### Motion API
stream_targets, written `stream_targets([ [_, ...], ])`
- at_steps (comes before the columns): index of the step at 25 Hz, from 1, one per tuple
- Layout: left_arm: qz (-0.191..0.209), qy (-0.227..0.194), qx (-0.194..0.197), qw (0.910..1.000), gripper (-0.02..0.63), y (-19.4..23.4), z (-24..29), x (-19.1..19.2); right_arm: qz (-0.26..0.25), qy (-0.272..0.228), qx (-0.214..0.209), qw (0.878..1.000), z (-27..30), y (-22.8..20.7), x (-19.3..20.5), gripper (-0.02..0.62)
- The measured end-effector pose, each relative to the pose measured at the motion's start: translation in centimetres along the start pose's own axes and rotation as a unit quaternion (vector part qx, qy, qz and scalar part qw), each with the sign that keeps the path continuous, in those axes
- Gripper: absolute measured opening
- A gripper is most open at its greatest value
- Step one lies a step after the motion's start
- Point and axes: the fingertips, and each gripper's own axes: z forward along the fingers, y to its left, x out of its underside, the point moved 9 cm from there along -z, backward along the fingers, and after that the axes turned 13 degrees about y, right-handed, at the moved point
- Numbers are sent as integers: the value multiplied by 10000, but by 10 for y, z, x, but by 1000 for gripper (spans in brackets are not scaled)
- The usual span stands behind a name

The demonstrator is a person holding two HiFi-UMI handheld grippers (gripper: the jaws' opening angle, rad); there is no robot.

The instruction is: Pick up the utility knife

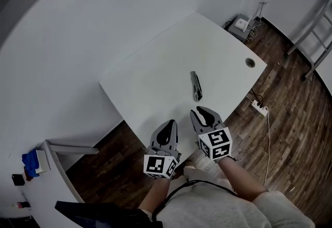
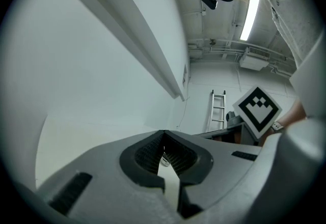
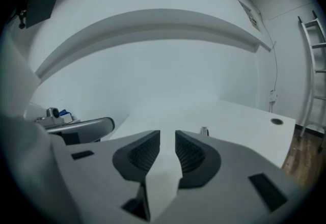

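right gripper view shows the right gripper (image 3: 167, 136) with its jaws a narrow gap apart and nothing between them, pointing over the white table (image 3: 239, 116). the left gripper (image 2: 164, 136) has its jaw tips pressed together, empty. in the head view the utility knife (image 1: 195, 86) lies flat on the table at mid-frame, just above the right gripper, untouched.
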Motion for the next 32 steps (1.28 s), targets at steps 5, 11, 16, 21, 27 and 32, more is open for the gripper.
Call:
stream_targets([
  [5,-161,83,-51,9998,6,1,17,6,-84,470,166,9987,38,-43,-13,143],
  [11,-258,66,-229,9994,6,4,29,8,-98,1222,174,9923,83,-77,-20,238],
  [16,-351,40,-343,9988,6,8,37,13,161,1643,187,9861,114,-96,-26,238],
  [21,-461,-37,-419,9981,6,6,46,14,428,2111,206,9763,134,-107,-23,238],
  [27,-418,-22,-432,9982,6,7,59,16,563,2514,402,9654,147,-114,-17,238],
  [32,-443,-17,-459,9980,6,10,63,17,320,2547,566,9648,149,-112,-16,236],
])
